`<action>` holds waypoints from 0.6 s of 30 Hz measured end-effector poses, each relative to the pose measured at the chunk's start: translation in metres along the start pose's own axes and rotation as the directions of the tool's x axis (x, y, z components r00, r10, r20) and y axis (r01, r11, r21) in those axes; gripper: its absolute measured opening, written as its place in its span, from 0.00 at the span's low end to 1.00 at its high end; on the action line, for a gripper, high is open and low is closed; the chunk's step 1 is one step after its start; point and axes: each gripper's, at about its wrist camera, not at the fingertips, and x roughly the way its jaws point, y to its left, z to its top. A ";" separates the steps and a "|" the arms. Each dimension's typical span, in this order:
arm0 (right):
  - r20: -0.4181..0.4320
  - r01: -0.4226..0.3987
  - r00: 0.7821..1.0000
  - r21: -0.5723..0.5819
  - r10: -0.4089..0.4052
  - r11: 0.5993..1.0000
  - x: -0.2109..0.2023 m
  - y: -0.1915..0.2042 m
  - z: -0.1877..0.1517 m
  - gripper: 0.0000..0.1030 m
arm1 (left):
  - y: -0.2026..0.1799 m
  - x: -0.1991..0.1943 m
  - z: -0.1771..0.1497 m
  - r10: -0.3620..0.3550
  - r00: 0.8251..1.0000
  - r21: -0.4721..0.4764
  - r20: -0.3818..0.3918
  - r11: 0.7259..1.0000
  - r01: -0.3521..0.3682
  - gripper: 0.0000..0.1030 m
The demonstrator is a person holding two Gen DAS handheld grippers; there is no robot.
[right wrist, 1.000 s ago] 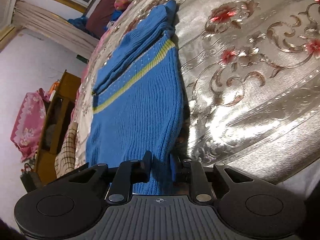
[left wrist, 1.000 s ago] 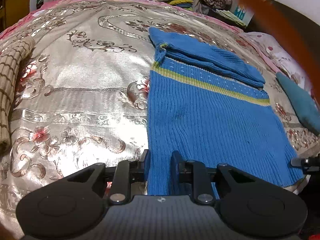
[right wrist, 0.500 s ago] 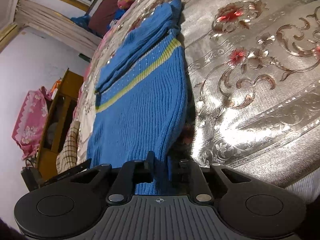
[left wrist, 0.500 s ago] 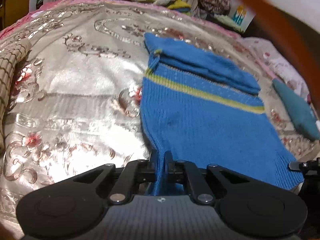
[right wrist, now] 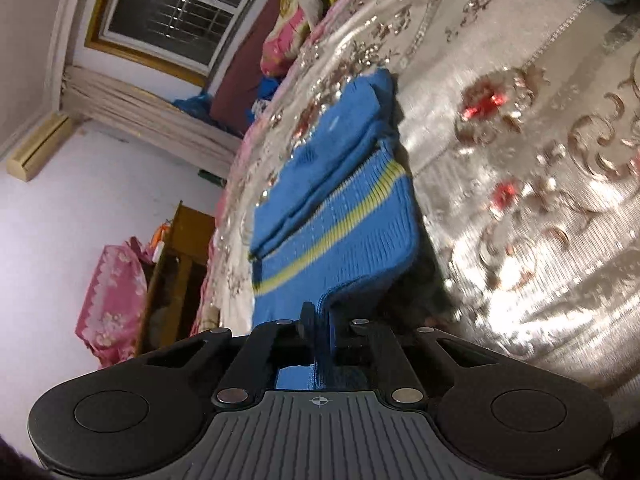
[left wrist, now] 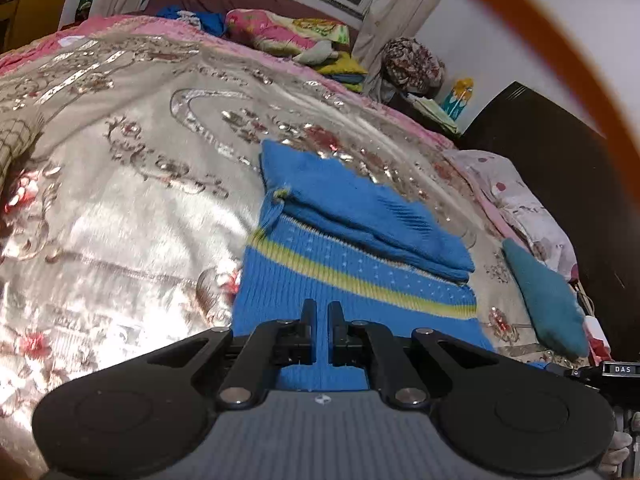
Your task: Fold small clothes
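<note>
Blue sweater [left wrist: 360, 280] on the bedspread [left wrist: 120, 208], sleeves already folded across its upper part, hem end raised. The left gripper [left wrist: 319, 312] has its jaws nearly closed, with only a narrow slot between them, pinching the hem at one corner; the right gripper [right wrist: 318, 320] is likewise closed on the other hem corner, where the knit edge stands pinched between the jaws. Holding both bottom corners keeps the hem taut and level, presumably so the lower half can be carried over the upper half in one crosswise fold. In the right wrist view the lifted edge curls up off the bed and casts a shadow beneath it; beyond the yellow stripe [left wrist: 360, 280] the sweater lies flat.

Open room: the bedspread is bare ahead of the sweater's far edge. Obstacles lie at the margins: a teal cushion [left wrist: 548, 300] near the sweater's right side, a checked cloth [left wrist: 16, 140] far left, and pillows [left wrist: 280, 36] at the headboard, well apart.
</note>
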 end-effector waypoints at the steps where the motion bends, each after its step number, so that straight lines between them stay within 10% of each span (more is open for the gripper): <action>1: 0.000 -0.003 1.000 -0.001 0.003 1.000 0.001 0.002 0.002 0.07 | -0.001 0.000 0.000 0.002 1.000 0.004 0.002 1.000 -0.002 0.11; 18: -0.023 0.114 0.993 -0.046 -0.115 0.992 -0.009 -0.014 -0.016 0.07 | 0.008 -0.006 -0.050 0.207 0.968 0.161 -0.139 0.970 -0.184 0.20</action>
